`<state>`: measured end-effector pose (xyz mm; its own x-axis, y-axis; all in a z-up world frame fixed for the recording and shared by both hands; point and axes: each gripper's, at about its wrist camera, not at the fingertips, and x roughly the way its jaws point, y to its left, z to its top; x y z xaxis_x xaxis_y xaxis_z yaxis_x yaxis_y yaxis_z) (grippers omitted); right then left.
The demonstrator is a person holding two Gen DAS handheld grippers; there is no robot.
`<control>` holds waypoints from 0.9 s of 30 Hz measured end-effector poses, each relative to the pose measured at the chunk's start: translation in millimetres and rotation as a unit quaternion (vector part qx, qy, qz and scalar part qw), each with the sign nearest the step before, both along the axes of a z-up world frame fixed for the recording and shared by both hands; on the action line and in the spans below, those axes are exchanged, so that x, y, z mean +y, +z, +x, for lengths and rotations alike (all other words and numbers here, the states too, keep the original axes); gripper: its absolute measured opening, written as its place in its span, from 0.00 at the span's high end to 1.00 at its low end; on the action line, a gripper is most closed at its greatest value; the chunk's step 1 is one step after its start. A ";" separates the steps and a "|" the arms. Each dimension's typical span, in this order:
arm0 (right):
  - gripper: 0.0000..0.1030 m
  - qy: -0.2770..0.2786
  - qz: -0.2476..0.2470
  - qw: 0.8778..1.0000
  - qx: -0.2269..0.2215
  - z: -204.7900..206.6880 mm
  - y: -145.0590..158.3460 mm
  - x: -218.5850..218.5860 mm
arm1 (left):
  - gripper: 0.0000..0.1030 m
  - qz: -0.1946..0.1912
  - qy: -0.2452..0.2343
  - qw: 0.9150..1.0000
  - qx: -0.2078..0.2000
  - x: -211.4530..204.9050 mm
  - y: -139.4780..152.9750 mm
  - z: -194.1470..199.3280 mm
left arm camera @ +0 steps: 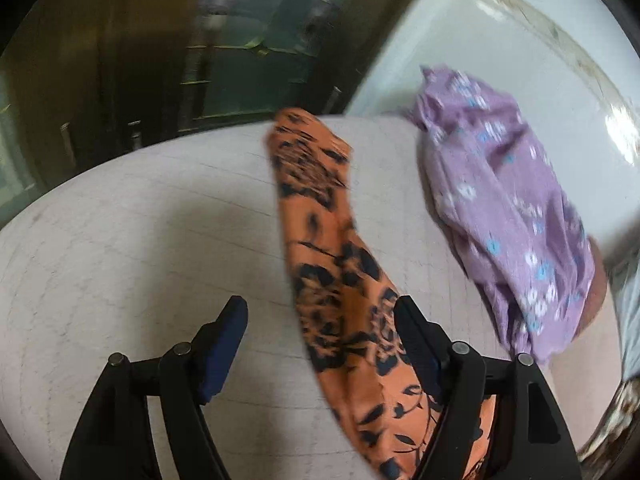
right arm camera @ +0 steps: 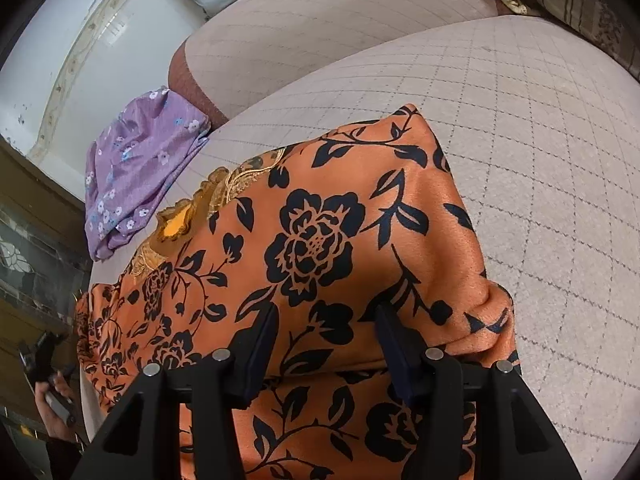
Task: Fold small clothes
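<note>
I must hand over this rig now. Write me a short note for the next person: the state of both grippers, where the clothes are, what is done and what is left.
Left gripper: jaws open, holding nothing; the orange cloth with black flower print lies by its right finger.
Right gripper: jaws open over the same orange cloth, not pressing it.
The orange cloth lies on the beige quilted cushion, folded over at least once.
The crumpled purple garment with small flowers lies at the cushion's edge, not folded.
Left: finish the orange fold if needed, then fold the purple one.
</note>
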<state>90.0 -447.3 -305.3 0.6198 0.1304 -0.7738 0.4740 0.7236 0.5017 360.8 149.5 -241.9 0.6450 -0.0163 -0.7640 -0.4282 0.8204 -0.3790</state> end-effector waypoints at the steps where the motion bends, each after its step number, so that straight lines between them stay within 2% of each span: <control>1: 0.46 0.001 -0.001 1.000 0.000 1.1 -0.1 0.3 | 0.21 0.011 -0.009 1.000 0.017 -7.7 -1.3 5.0; 5: 0.45 0.002 -0.006 1.000 0.000 4.4 -0.3 2.9 | 0.23 0.080 -0.048 0.990 0.102 -35.5 -22.4 21.6; 6: 0.45 0.003 -0.007 1.000 0.000 4.3 0.0 2.9 | 0.33 0.111 -0.048 0.986 0.111 -40.7 -25.2 21.6; 7: 0.45 0.003 -0.007 1.000 -0.001 4.0 0.2 2.6 | 0.59 0.143 -0.043 0.983 0.110 -45.3 -23.8 19.5; 8: 0.45 0.003 -0.005 1.000 -0.002 3.6 0.3 2.3 | 0.75 0.152 -0.050 0.982 0.101 -49.0 -21.5 18.0; 9: 0.45 0.003 0.000 1.000 -0.004 2.7 0.0 1.8 | 0.89 0.134 -0.067 0.985 0.088 -52.1 -18.4 16.5; 12: 0.46 0.002 0.008 1.000 -0.010 1.5 0.3 0.9 | 0.94 0.152 -0.068 0.984 0.057 -61.1 -2.6 5.9; 14: 0.45 0.003 0.008 1.000 -0.012 0.3 1.5 1.0 | 0.94 0.144 -0.088 0.985 0.022 -72.9 16.1 -4.2; 15: 0.46 0.003 0.007 1.000 -0.015 -0.4 2.8 1.6 | 0.94 0.148 -0.112 0.983 -0.009 -86.0 31.6 -12.9; 17: 0.46 0.002 0.001 1.000 -0.019 -1.9 5.5 2.7 | 0.94 0.182 -0.162 0.968 -0.060 -122.0 59.2 -31.8; 20: 0.46 -0.005 -0.012 1.000 -0.026 -3.8 10.8 2.8 | 0.94 0.245 -0.250 0.928 -0.127 -187.5 87.0 -66.3; 22: 0.46 -0.009 -0.014 0.999 -0.030 -5.5 13.5 1.4 | 0.94 0.291 -0.337 0.879 -0.170 -249.8 93.2 -102.0; 23: 0.46 -0.012 -0.015 0.999 -0.032 -6.1 14.8 -0.1 | 0.94 0.309 -0.377 0.853 -0.187 -275.3 91.1 -119.3; 25: 0.46 -0.018 -0.017 0.999 -0.035 -6.9 17.9 -3.8 | 0.93 0.348 -0.472 0.781 -0.215 -337.9 74.4 -167.3; 26: 0.45 -0.023 -0.017 0.999 -0.038 -8.2 19.6 -6.8 | 0.91 0.366 -0.507 0.749 -0.219 -360.3 62.6 -187.0; 27: 0.45 -0.027 -0.018 0.999 -0.041 -9.6 21.8 -10.4 | 0.89 0.392 -0.541 0.711 -0.220 -384.7 44.4 -209.3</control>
